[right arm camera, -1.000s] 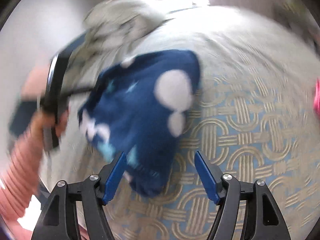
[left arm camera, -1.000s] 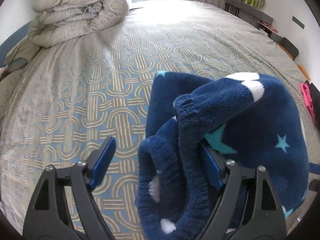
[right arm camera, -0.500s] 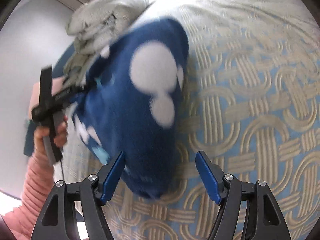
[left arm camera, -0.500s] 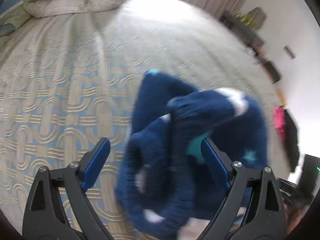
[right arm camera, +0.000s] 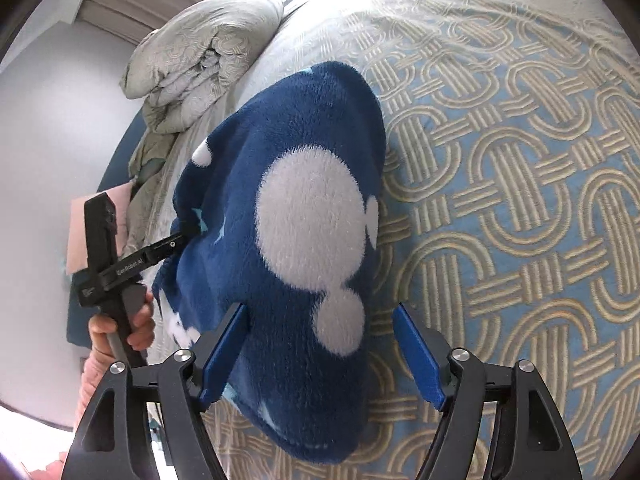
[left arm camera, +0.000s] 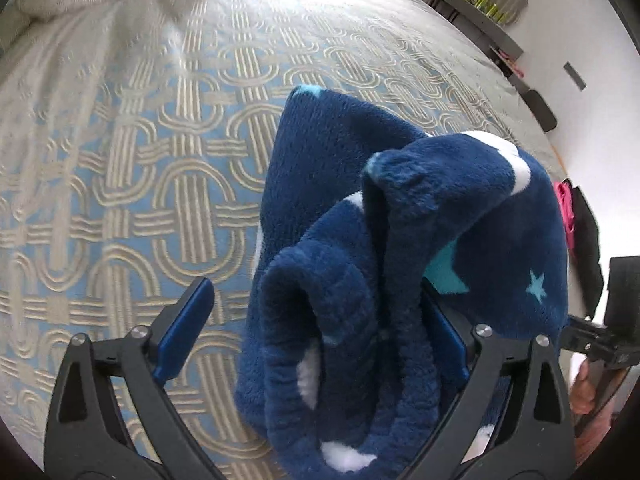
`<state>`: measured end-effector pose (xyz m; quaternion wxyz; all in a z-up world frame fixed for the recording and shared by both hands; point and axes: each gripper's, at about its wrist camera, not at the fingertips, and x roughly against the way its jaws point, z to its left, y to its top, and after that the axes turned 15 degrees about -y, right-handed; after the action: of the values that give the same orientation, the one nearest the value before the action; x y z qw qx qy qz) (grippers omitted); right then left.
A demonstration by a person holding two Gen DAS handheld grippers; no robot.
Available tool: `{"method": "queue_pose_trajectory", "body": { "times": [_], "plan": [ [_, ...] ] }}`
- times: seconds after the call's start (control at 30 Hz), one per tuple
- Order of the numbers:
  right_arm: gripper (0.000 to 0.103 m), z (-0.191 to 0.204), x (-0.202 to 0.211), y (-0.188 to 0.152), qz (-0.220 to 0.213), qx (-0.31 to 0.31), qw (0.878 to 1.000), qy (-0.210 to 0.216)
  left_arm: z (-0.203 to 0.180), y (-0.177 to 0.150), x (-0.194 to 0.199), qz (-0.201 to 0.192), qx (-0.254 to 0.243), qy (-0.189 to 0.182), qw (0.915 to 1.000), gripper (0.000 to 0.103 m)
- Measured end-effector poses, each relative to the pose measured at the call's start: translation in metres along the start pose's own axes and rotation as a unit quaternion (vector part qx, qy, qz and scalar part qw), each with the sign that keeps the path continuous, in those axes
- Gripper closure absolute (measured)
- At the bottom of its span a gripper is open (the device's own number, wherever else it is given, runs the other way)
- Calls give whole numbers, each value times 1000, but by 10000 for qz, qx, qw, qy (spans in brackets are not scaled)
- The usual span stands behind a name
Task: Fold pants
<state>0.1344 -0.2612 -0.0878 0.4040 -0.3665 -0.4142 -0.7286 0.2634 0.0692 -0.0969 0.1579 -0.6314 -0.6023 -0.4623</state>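
Observation:
The pants [left arm camera: 400,264] are dark blue fleece with white dots and teal stars, bunched in a heap over the patterned bed cover. My left gripper [left arm camera: 316,332] stands open; the fleece hangs over its right finger and fills part of the gap, with the waistband rolled between the jaws. In the right wrist view the pants [right arm camera: 304,216] drape up from the bed, and my right gripper [right arm camera: 320,352] is open with the lower fold of fleece between its blue fingers [right arm camera: 416,356]. The left gripper's tool [right arm camera: 120,268] shows at the left edge of the cloth, held by a hand.
The bed cover [left arm camera: 140,200] has a beige loop pattern on light blue. A rolled grey duvet [right arm camera: 208,60] lies at the head of the bed. A shelf [left arm camera: 480,12] and a chair [left arm camera: 540,108] stand by the far wall. Pink and black items [left arm camera: 572,216] hang at the bed's right.
The pants have been lifted and drawn closer to both cameras. My right gripper has moved in so the fleece sits between its fingers. Both grippers have stayed open.

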Motion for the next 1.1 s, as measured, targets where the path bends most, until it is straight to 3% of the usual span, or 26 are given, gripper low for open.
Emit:
{"method": "queue_pose_trajectory", "body": {
  "times": [0.67, 0.83, 1.1],
  "plan": [
    [19, 24, -38, 19, 345, -119, 9992, 169, 18, 3, -18, 266, 189, -661, 9973, 0],
    [18, 35, -51, 26, 441, -141, 9987, 206, 29, 8, -30, 453, 324, -1032, 9931, 0],
    [12, 42, -59, 33, 381, -133, 9991, 160, 25, 13, -34, 533, 188, -1068, 9927, 0]
  ]
}}
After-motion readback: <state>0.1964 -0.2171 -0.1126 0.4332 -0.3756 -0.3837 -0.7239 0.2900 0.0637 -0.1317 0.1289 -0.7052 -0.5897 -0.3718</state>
